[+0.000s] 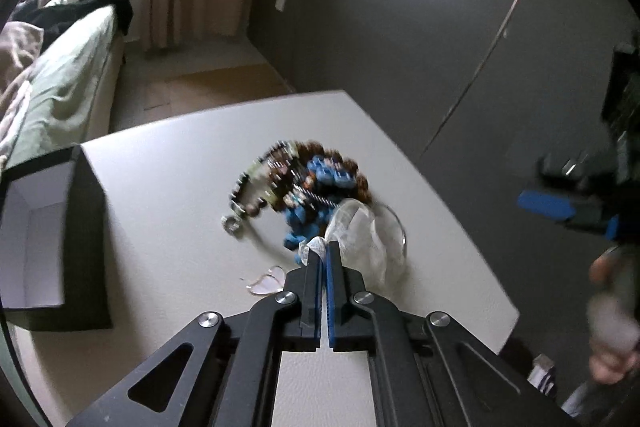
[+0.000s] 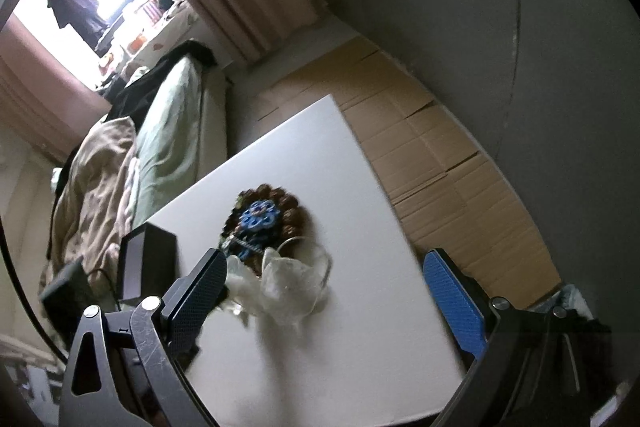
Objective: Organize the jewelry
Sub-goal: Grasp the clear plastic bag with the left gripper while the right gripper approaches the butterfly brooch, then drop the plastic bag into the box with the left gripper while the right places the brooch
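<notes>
A pile of beaded jewelry (image 1: 304, 183), brown, blue and dark beads, lies on the white table (image 1: 168, 187). A clear plastic bag (image 1: 360, 239) lies against its near side. My left gripper (image 1: 323, 251) is shut on the edge of the clear bag. A small metal ring (image 1: 232, 225) and a pink heart-shaped piece (image 1: 268, 281) lie left of it. My right gripper (image 2: 320, 283) is open above the table's near edge, with the bag (image 2: 288, 287) and the pile (image 2: 264, 217) beyond its fingers. It also shows at the right of the left wrist view (image 1: 568, 211).
An open black box (image 1: 52, 239) with a white inside stands at the table's left; it also shows in the right wrist view (image 2: 148, 263). A bed (image 2: 168, 139) stands beyond the table. Flattened cardboard (image 2: 440, 163) covers the floor to the right.
</notes>
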